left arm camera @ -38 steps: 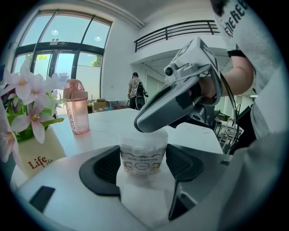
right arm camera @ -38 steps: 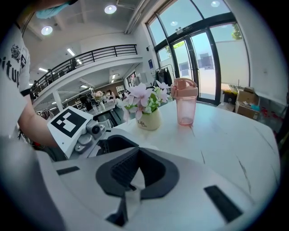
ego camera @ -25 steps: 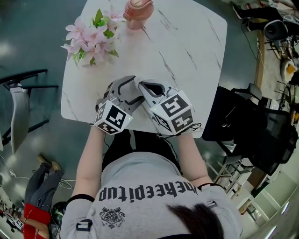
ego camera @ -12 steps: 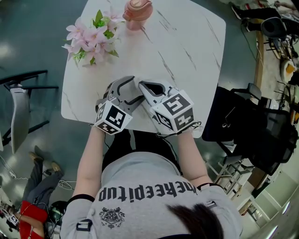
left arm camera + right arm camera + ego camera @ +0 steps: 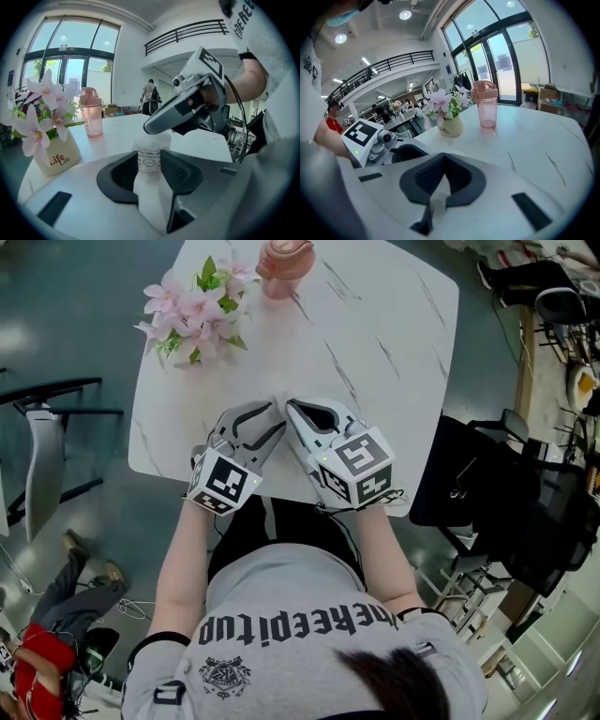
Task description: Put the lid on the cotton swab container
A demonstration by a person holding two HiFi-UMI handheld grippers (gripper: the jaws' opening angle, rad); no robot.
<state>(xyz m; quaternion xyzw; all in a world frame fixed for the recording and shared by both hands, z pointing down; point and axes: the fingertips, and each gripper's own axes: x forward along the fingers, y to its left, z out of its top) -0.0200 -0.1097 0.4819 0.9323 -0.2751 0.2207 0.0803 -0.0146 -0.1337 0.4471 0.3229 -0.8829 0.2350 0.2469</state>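
- Closest in, my left gripper (image 5: 150,171) had just been closing, and its pads pressed both sides of the upright cotton swab container (image 5: 149,160)
- Directly above, the right gripper (image 5: 150,127), jaws together at the tips, met the pale lid (image 5: 159,139); I couldn't tell if it pinched it
- I judged the next push ran straight down the container's long axis

- Table (image 5: 403,352): its centre and right side lie bare, open to pass.
- Flower vase (image 5: 197,310) blocks the upper left corner.
- Pink bottle (image 5: 284,259) stands at the top edge, near the flowers.
- Black chair (image 5: 469,484) crowds the table's lower right edge.
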